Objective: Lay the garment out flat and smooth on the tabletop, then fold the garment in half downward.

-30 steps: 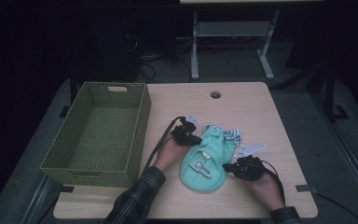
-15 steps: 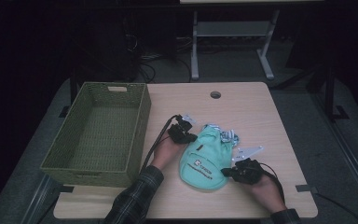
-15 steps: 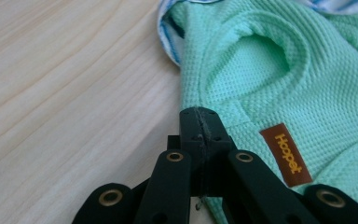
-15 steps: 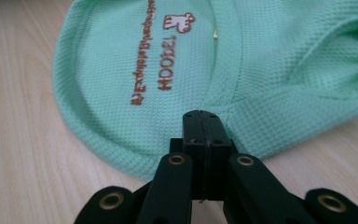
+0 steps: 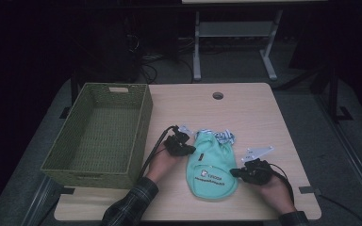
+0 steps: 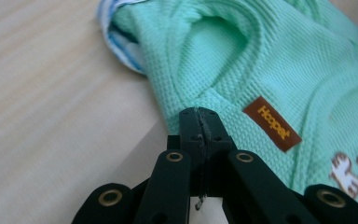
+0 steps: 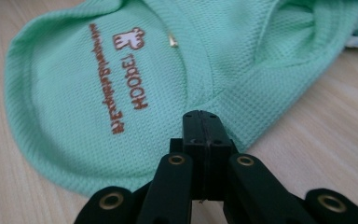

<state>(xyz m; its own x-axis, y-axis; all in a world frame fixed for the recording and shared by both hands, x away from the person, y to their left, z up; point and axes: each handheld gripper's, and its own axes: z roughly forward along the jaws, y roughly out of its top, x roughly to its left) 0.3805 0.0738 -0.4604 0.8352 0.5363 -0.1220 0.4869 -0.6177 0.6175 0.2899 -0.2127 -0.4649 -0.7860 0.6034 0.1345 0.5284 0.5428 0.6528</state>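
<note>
A mint-green knit garment (image 5: 212,165) with brown lettering lies flat near the table's front edge; blue-and-white striped fabric (image 5: 224,136) shows at its far end. My left gripper (image 5: 191,150) is at its left side, jaws shut and pinching the hem just left of a brown label (image 6: 271,123). My right gripper (image 5: 234,173) is at its right side, jaws shut on the hem there. In the left gripper view the left gripper (image 6: 199,114) meets the garment (image 6: 270,60) at a seam. In the right gripper view the right gripper (image 7: 201,116) bites the garment (image 7: 98,93) beside the printed logo.
A green woven basket (image 5: 143,117) stands at the table's left, close to my left hand. A cable hole (image 5: 218,95) sits at the table's back middle. A metal stand (image 5: 235,33) is on the floor behind the table.
My left gripper has shifted a little left and toward the person with the hem. The garment now lies flatter and more spread out. The right gripper has stayed put.
</note>
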